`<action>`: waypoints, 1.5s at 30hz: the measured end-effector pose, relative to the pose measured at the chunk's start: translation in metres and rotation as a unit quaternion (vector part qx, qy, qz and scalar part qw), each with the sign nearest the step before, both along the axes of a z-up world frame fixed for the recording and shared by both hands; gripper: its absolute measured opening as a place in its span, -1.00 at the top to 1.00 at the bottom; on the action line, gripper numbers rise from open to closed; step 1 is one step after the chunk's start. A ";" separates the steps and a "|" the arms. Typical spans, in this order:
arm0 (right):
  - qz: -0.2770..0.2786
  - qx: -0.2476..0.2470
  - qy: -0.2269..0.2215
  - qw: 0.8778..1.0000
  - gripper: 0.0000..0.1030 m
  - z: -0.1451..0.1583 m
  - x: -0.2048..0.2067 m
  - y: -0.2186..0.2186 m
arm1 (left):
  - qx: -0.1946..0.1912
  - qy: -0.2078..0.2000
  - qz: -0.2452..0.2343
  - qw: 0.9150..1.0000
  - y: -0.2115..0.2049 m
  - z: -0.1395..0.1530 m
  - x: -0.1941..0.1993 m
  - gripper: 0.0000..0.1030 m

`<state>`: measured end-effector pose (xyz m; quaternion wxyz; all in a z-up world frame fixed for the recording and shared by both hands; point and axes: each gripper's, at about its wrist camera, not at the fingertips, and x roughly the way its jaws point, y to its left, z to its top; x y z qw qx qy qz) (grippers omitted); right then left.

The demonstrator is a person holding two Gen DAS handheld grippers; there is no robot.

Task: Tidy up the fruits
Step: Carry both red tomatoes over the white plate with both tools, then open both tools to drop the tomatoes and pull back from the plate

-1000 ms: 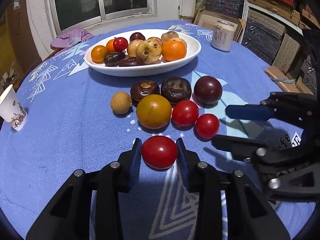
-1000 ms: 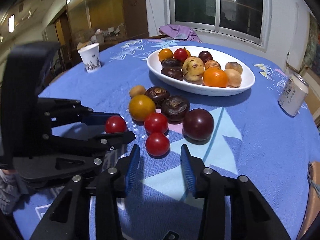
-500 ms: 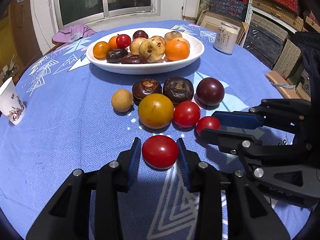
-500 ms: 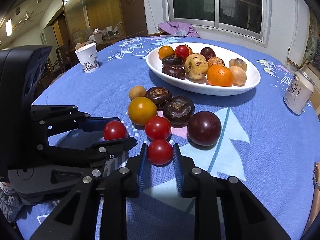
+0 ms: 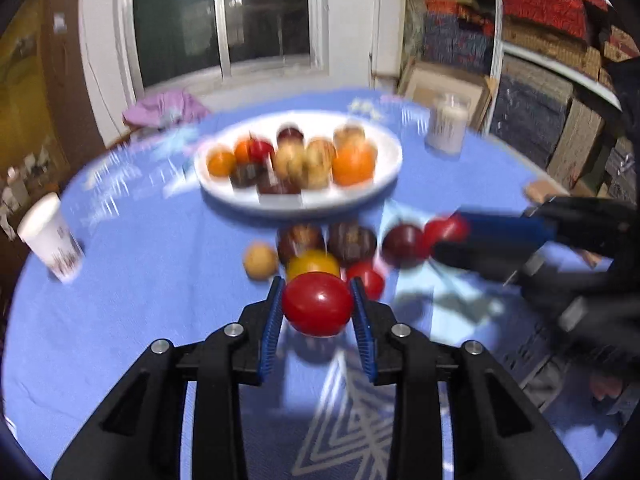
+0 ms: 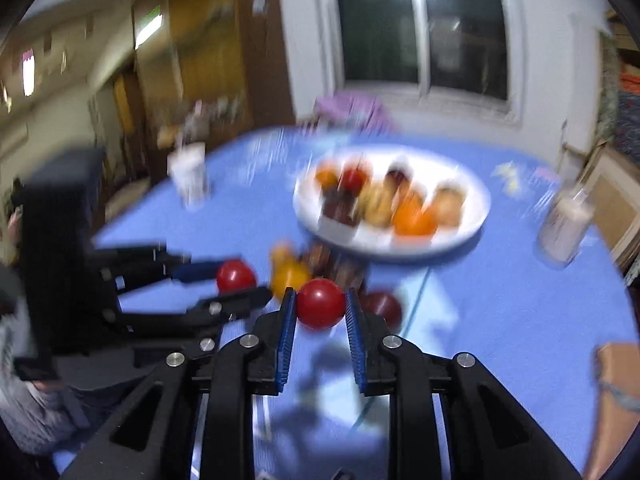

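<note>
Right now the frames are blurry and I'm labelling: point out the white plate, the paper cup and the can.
plate [image 5: 384, 184], left wrist view, bare front rim
cup [image 5: 50, 236], left wrist view, side wall
can [image 5: 446, 128], left wrist view, side wall

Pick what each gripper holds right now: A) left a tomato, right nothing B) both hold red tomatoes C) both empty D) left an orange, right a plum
B: the left gripper pads press a red tomato clear of the cloth, its jaws closing, and the right gripper is shut on a second red tomato.
</note>
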<state>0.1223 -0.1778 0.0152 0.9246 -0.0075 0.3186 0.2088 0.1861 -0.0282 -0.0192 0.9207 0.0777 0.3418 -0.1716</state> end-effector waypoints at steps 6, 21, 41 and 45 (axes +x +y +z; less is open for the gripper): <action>-0.044 0.038 -0.079 0.995 0.51 0.090 0.036 -0.031 | -0.033 -0.061 0.045 0.997 0.011 0.078 0.048 0.37; -0.082 0.044 0.080 0.992 0.51 -0.031 0.194 -0.021 | -0.039 0.042 0.073 0.996 0.001 -0.012 0.165 0.36; -0.097 0.085 0.086 0.988 -0.29 -0.028 0.194 -0.034 | -0.040 0.008 0.075 0.996 0.005 -0.015 0.165 -0.88; -0.114 0.110 0.070 0.985 -0.61 -0.002 0.178 -0.046 | -0.046 -0.004 0.099 0.994 0.015 -0.005 0.156 -0.92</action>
